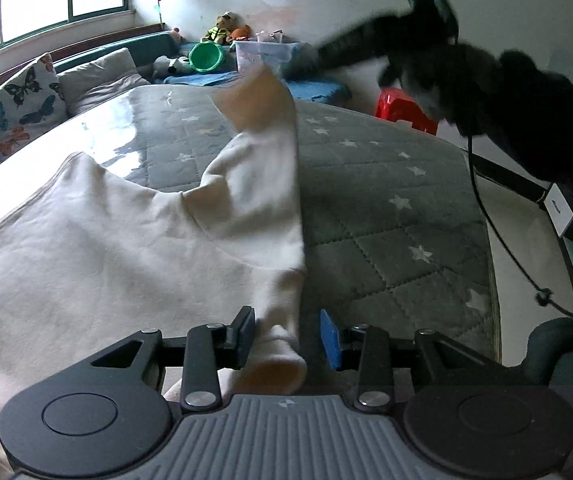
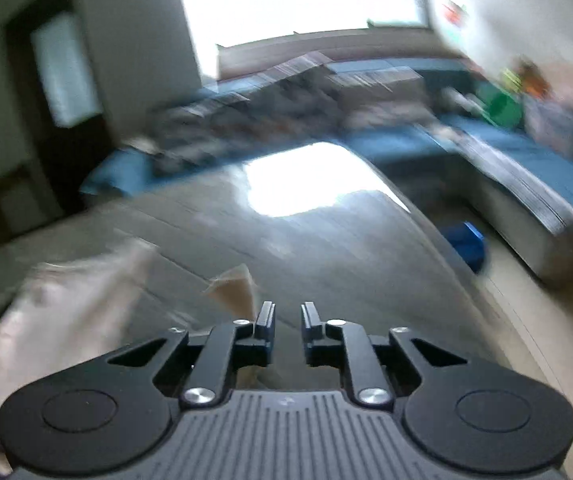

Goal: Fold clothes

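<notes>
Left fingers: the left gripper (image 1: 288, 338) has its fingers (image 1: 242, 336) spread, with a fold of the cream garment (image 1: 126, 248) lying in the gap between them. The pads are not pressed together, so nothing is clamped here.

Right fingers: the right gripper (image 2: 287, 330) shows a narrow gap with nothing in it. It is up in the air, and its view is heavily blurred.

Garment position: it is spread across the near-left part of the bed (image 1: 386, 200), on a grey quilted cover with stars. The body is mostly flat, and one sleeve (image 1: 262, 128) stands up off the cover.

Long axis: the raised sleeve and the garment's right edge run almost straight away from the left gripper, from the cuff at its pads up toward the far side of the bed.

Which way it points: the sleeve tip curls over at the top and points away and slightly left.

Nearer hand: the left one, clearly, since cloth is already touching inside its gap. In the right wrist view the cloth sits low and left of the right gripper, a little way off.

Person: a dark sleeve (image 1: 526, 112) reaches across the upper right.

Judgement: any coming pinch depends on that edge lying in line with the left gripper.
</notes>
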A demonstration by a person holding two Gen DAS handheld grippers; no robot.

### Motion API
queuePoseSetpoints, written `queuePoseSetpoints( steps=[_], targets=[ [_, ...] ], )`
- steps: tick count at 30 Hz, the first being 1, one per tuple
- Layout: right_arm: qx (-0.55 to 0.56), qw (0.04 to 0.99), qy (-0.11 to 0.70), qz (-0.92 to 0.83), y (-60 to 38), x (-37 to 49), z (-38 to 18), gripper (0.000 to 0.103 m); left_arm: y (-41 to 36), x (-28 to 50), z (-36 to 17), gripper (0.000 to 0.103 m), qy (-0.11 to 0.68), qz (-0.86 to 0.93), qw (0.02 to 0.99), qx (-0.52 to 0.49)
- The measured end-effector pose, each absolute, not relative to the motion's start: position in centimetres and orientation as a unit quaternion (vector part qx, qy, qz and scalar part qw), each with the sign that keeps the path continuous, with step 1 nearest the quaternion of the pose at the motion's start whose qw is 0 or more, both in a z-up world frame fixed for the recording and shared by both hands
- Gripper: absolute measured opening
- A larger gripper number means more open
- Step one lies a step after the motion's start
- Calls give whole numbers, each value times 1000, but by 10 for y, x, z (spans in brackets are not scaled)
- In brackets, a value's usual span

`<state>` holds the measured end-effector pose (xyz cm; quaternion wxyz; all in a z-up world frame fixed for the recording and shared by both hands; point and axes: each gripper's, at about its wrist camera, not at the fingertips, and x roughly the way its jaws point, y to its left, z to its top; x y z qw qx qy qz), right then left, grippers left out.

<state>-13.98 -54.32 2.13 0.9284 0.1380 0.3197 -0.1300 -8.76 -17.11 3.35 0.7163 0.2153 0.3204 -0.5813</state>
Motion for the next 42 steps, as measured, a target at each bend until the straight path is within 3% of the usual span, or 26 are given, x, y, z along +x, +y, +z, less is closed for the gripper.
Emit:
queuePoseSetpoints(
  steps=[4,12,20,27,31,37,42],
  targets=[
    [146,916,338,-160,-557,-145,4,15,-172,-91,34,40,318,-585,712,223],
    [75,933,346,-57,-506,-100,-4,15,-178,-95,36,40,319,-586,710,225],
    [36,929,352,-106,-510,-59,-27,15,-172,-95,35,44,324,-585,714,208],
    [21,942,331,-50,-476,-70,-6,21,-109,-80,60,45,294,-498,803,148],
    [7,947,321,27,-440,-77,7,32,-66,-69,72,45,280,-423,854,111],
    [-26,929,327,169,-367,-79,12,32,35,-31,63,45,298,-160,939,61],
    [-58,900,331,276,-304,-81,20,32,103,8,47,45,325,-7,946,2]
  ],
)
